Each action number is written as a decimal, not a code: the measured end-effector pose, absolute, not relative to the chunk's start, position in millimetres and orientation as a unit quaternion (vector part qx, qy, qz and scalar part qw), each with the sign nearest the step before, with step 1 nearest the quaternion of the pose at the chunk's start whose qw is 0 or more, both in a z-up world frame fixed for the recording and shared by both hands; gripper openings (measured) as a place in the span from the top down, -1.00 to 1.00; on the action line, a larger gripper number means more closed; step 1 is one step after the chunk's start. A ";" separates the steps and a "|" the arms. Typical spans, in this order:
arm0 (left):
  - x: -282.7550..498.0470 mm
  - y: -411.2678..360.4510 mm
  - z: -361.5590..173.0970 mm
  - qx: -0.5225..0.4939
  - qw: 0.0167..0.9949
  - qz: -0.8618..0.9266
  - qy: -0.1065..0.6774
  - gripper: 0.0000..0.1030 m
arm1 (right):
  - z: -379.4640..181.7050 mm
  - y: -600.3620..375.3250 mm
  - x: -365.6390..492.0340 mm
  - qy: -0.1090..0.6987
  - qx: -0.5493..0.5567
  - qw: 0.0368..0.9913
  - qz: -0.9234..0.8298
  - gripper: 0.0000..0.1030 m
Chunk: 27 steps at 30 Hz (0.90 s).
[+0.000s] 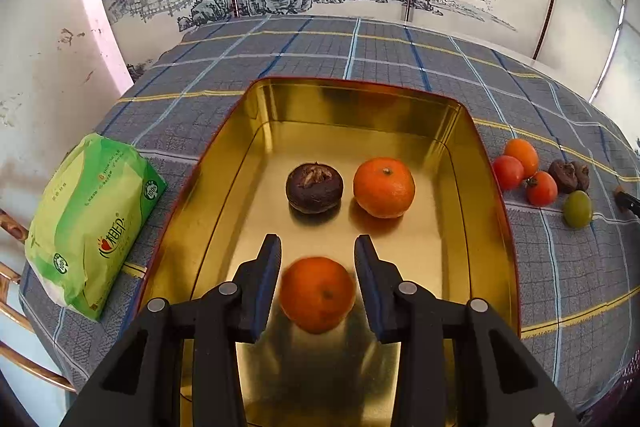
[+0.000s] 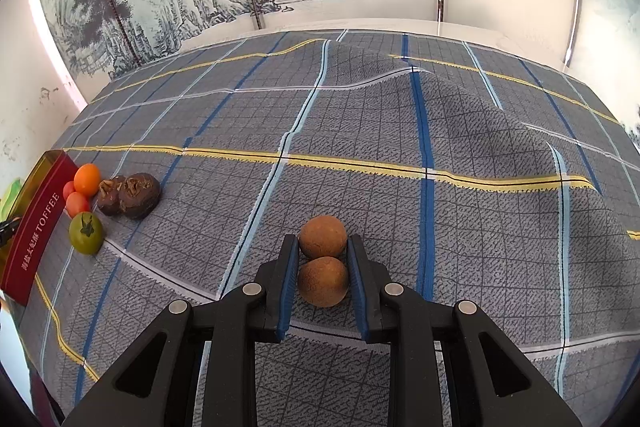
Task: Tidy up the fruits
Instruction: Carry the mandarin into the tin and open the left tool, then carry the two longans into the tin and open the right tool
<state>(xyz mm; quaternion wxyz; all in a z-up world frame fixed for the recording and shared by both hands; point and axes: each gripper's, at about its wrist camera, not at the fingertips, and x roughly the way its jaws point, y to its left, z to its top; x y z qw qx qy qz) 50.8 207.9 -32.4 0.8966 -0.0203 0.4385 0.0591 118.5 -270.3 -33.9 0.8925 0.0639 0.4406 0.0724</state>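
Left claw (image 1: 318,259) open around a mandarin (image 1: 317,294) — right claw (image 2: 323,255) clamps a brown fruit (image 2: 322,281).

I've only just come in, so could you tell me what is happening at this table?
A person is sorting fruit into a gold tin with a pair of tongs in each hand. The left tongs hang over the tin with an orange, blurred, between their pads, apparently not gripped. Another orange and a dark fruit already lie inside. The right tongs are shut on a brown fruit on the checked cloth. More small fruits wait beside the tin.
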 end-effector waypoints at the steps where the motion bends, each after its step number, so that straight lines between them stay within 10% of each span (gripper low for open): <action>1: 51.1 208.0 -31.4 -0.019 0.898 0.061 0.436 0.33 | -33.9 -270.2 118.6 0.441 0.064 0.892 0.072 0.50; 27: -16.5 197.5 12.7 -0.102 0.919 0.117 0.361 -0.42 | -21.2 -269.5 104.5 0.431 0.064 0.897 0.072 0.50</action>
